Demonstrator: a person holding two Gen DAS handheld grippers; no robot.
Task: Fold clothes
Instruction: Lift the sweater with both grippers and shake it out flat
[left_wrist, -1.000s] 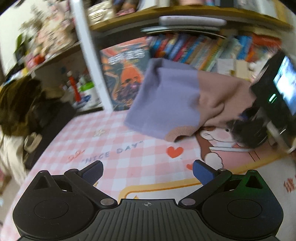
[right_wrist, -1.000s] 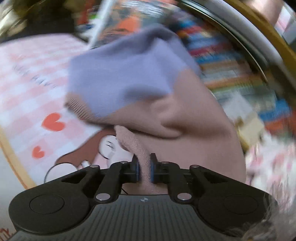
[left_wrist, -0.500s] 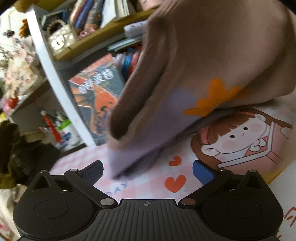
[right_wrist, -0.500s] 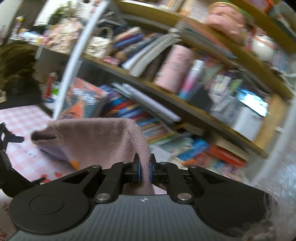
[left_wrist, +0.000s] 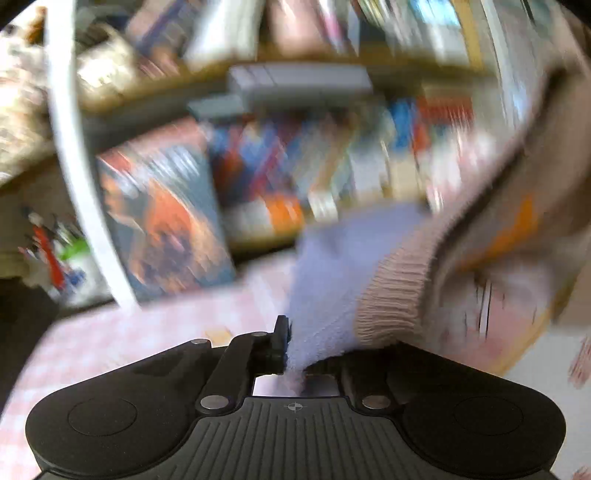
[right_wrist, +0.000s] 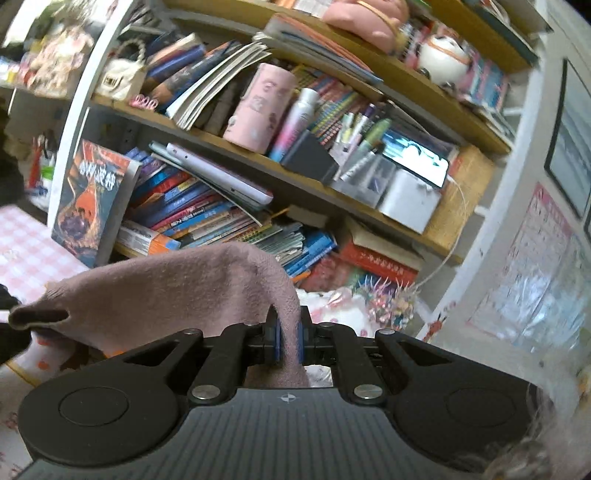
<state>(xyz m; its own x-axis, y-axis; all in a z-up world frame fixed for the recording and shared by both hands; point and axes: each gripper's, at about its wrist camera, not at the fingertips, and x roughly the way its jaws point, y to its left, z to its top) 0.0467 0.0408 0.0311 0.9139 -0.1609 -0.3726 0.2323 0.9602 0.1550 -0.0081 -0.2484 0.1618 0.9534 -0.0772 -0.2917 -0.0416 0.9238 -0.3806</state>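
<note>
The black two-finger left gripper (left_wrist: 293, 345) is pinched tight on the lilac edge of a soft knitted sweater in dusty pink and lilac with a ribbed cuff (left_wrist: 391, 295); only its left finger shows, the cloth covering the other. From there the fabric rises up and away to the right, where an orange patch shows on the pink part, though this whole view is smeared with motion. The black right gripper (right_wrist: 287, 341), with blue pads (right_wrist: 276, 341) on its fingers, is clamped on a fold of the pink knit (right_wrist: 177, 295), which drapes off to the left and hangs in the air above the table. Beneath the garment lies a pink-and-white checked tablecloth (right_wrist: 26, 251) with a cartoon print near its edge. Behind it stands a wooden bookshelf with white uprights (right_wrist: 369, 218), crammed with leaning books; a large orange-and-blue illustrated book (right_wrist: 92, 203) stands propped at the table's back edge. On the middle shelf sit a pink cylindrical container (right_wrist: 260, 109), a pen holder full of markers (right_wrist: 360, 162) and a lit phone screen (right_wrist: 415, 157).
</note>
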